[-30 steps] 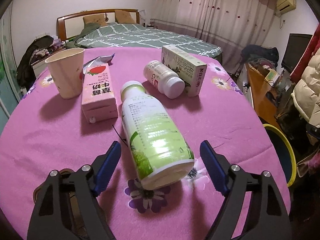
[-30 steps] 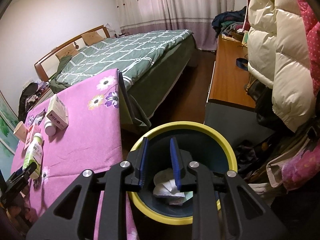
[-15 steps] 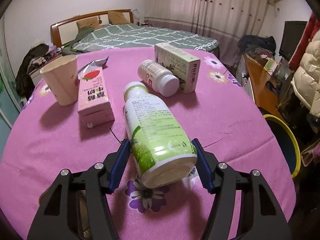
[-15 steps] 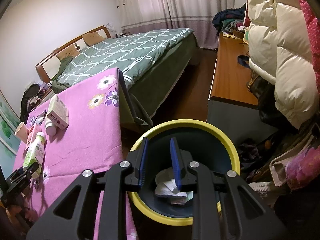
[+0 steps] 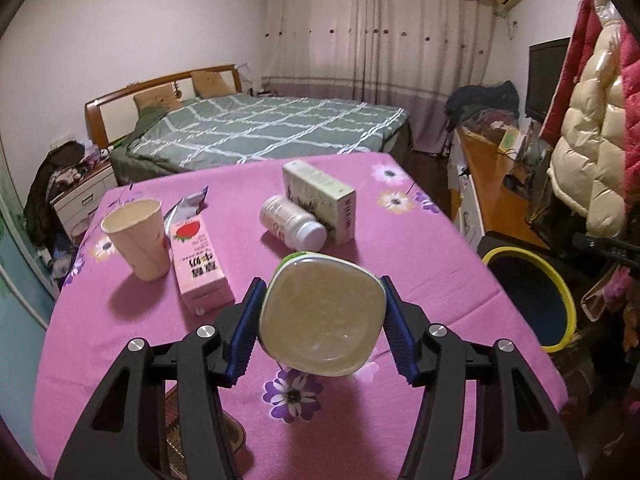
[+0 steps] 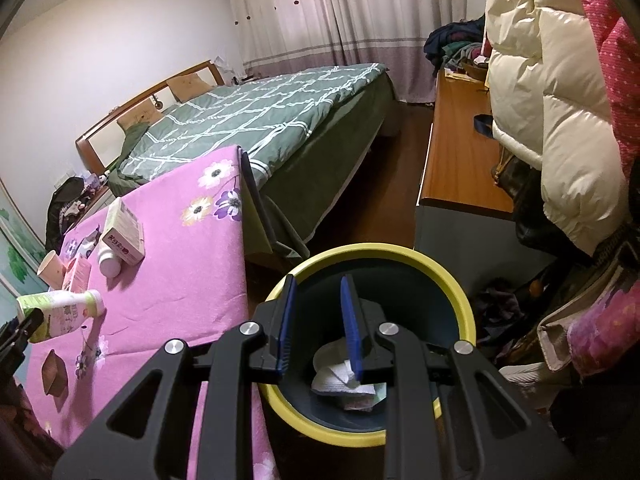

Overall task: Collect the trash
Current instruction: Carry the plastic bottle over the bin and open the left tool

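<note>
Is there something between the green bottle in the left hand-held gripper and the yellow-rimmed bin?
Nothing visible blocks it. The green bottle is lifted off the pink tablecloth; the yellow-rimmed bin stands on the floor past the table's right edge. The right hand-held gripper hangs over its opening.

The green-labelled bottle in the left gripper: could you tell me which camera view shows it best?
The right wrist view: there the green-labelled bottle appears side-on, label and white cap visible, lifted above the pink tablecloth. The left wrist view shows only its base, clamped in the left gripper.
</note>
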{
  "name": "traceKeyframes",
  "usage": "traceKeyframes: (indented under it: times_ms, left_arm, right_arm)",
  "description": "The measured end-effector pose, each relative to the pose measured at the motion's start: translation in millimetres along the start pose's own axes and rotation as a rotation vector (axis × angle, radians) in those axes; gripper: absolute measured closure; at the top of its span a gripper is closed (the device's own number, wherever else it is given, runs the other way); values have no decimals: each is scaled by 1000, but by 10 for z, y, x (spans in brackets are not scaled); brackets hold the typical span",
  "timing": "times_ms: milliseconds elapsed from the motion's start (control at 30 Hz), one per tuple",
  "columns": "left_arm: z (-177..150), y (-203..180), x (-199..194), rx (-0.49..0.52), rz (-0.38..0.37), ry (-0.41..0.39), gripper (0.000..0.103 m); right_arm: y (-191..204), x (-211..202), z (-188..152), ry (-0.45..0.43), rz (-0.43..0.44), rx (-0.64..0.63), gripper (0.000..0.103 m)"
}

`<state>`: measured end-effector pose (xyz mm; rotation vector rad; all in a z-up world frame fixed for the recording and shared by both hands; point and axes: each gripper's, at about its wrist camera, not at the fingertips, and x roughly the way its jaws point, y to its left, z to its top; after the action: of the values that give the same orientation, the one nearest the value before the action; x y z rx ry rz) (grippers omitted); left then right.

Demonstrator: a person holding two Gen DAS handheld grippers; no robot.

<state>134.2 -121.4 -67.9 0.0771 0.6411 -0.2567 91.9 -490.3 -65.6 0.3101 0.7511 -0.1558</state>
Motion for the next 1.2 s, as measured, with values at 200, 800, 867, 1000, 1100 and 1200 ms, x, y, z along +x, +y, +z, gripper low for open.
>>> traceKeyframes:
  times_ms: [200, 800, 867, 1000, 1100, 1200]
  left_arm:
    - [84, -73, -128, 16, -28, -24, 47]
    - [262, -581, -213, 101, -167, -41, 48]
    - [287, -651, -228, 113, -181, -45, 48]
    - [365, -839, -259, 142, -214, -55, 48]
    - [436, -1002, -260, 161, -248, -59, 48]
    - [510, -1177, -240, 182, -282, -62, 48]
  right_arm:
    - [-50, -46, -5, -11, -2, 11, 81]
    - [-308, -133, -60, -26, -5, 54, 81]
    - [-353, -143, -72, -28, -5, 61, 81]
    - [-444, -162, -91, -31, -8, 75, 81]
    - [-531, -196, -113, -36, -17, 88, 81]
    - [-632, -231, -140, -40, -31, 104, 81]
